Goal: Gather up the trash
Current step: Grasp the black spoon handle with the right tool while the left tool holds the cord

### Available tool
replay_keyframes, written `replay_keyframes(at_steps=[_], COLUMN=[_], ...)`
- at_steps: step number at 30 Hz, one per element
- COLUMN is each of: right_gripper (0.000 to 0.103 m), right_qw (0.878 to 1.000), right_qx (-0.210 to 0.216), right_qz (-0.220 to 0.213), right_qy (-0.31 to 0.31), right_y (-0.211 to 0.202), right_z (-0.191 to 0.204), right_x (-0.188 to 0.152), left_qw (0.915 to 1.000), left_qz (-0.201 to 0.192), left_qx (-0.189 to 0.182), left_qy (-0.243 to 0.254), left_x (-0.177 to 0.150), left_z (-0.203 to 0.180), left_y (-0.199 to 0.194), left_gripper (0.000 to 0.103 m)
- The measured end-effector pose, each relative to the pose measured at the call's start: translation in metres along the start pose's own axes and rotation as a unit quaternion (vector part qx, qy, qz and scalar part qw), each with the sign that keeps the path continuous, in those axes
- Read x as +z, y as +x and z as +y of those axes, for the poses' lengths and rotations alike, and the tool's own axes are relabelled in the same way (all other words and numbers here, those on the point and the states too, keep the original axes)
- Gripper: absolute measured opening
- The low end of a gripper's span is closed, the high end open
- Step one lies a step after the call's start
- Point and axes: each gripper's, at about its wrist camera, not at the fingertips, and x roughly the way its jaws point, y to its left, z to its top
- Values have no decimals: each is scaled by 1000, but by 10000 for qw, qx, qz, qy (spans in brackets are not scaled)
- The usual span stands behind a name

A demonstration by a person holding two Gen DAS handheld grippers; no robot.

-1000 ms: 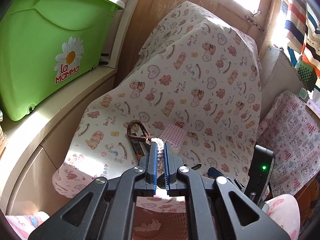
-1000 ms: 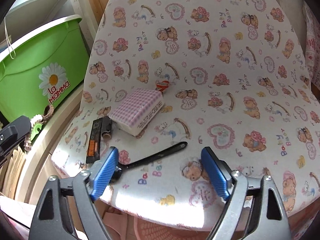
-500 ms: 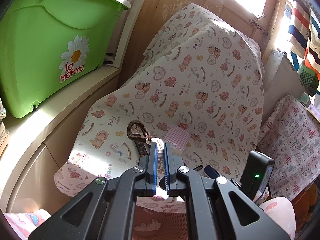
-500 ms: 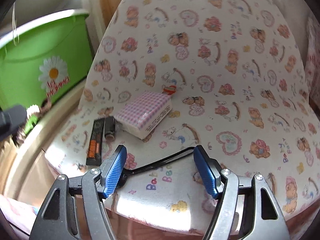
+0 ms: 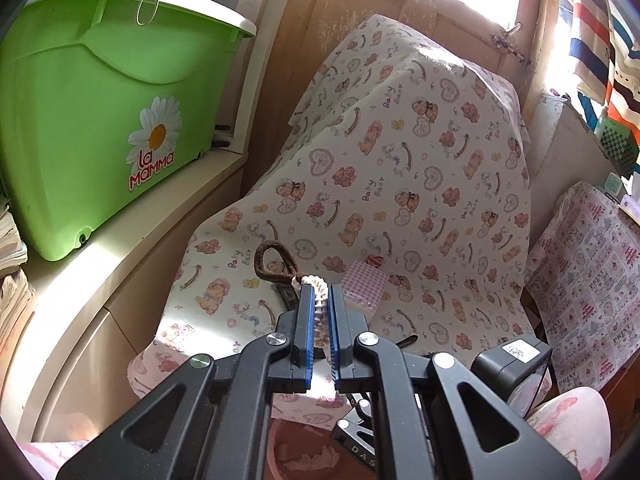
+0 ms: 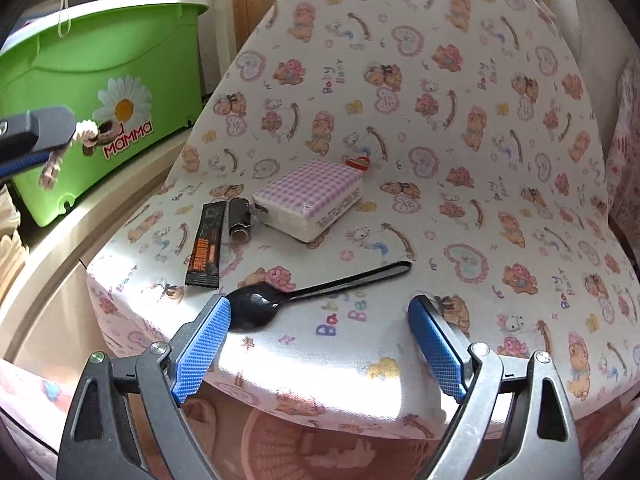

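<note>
Low in frame, the right gripper (image 6: 320,336) has just opened wider around the black plastic spoon (image 6: 256,310), readying a pickup; the left gripper (image 5: 319,312) clamps a braided cord (image 5: 318,300)

I'm seeing a white cover (image 6: 460,168) printed with pink and brown bears and hearts. On it are lying a black spoon (image 6: 280,300), a black sachet (image 6: 206,246) with orange lettering, and a pack (image 6: 312,204) in pink-and-white check. The green bin (image 5: 92,128) is showing a white daisy and red lettering. My claw pads (image 6: 202,354) are blue; a cream-and-brown cord (image 5: 298,280) is showing too.
</note>
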Motion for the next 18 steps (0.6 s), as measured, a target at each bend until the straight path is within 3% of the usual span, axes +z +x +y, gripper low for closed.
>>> replay_keyframes(at_steps=[4, 18], right_gripper=[92, 92], right_qw=[9996, 9985], right_qx=[-51, -364], right_qz=[-89, -397], right_qy=[-276, -37], right_y=[4, 7], right_z=[11, 3], right_x=[-1, -1], left_qw=[10000, 9999], left_qz=[-9, 43], left_qx=[6, -8], left_qy=[-4, -130], left_x=[0, -1], left_z=[0, 5], left_y=[-1, 1], left_gripper=[6, 6])
